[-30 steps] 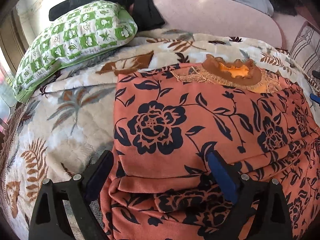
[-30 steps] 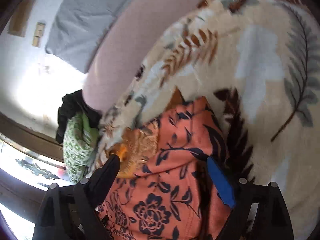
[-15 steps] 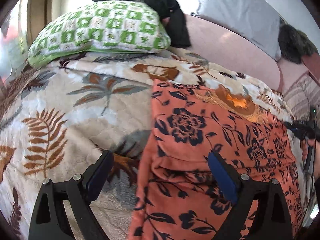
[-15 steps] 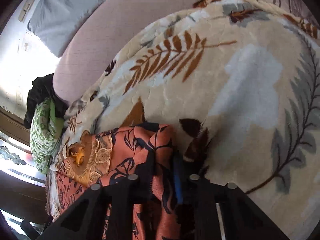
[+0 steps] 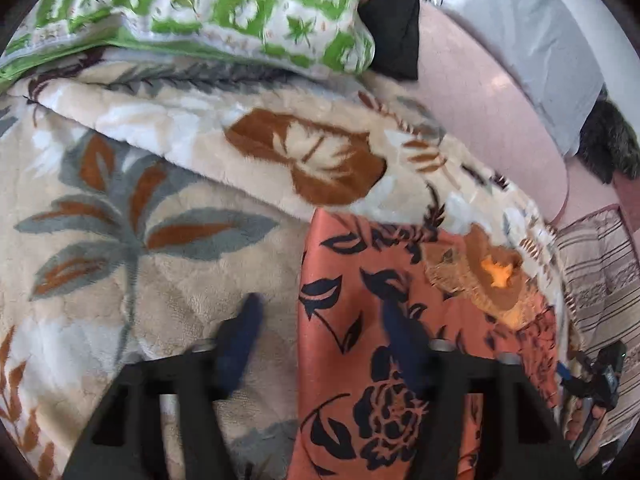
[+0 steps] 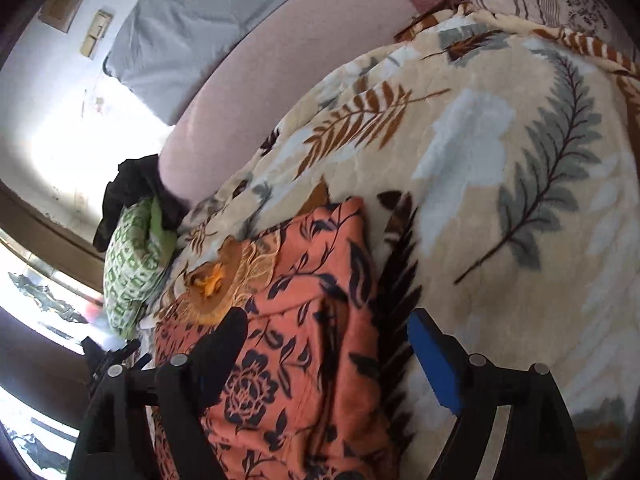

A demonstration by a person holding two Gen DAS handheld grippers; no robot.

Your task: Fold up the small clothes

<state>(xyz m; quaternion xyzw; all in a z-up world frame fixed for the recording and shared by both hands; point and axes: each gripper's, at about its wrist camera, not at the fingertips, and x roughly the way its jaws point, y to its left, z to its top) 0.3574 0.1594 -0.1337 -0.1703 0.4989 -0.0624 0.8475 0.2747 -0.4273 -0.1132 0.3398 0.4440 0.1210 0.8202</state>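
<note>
Over the lower half of the left wrist view, my left gripper (image 5: pixel 320 340) has its fingers spread wide, and they hold nothing. One blue pad (image 5: pixel 240 344) hangs over the leaf-print blanket (image 5: pixel 140 240); the other sits above the orange floral garment (image 5: pixel 360 300), whose left edge runs between them. Whether that pad touches cloth, I cannot tell. Garment fills the lower right, embroidered neckline (image 5: pixel 480 276) further right. Green patterned pillow (image 5: pixel 200 8) upper left.

Right wrist view now: my right gripper (image 6: pixel 328 344) is also wide apart, grasping nothing. Its dark finger (image 6: pixel 220 344) lies over the garment (image 6: pixel 300 340) at lower centre, the blue pad (image 6: pixel 432 364) just past the garment's right folded edge, over the blanket (image 6: pixel 500 200).
</note>
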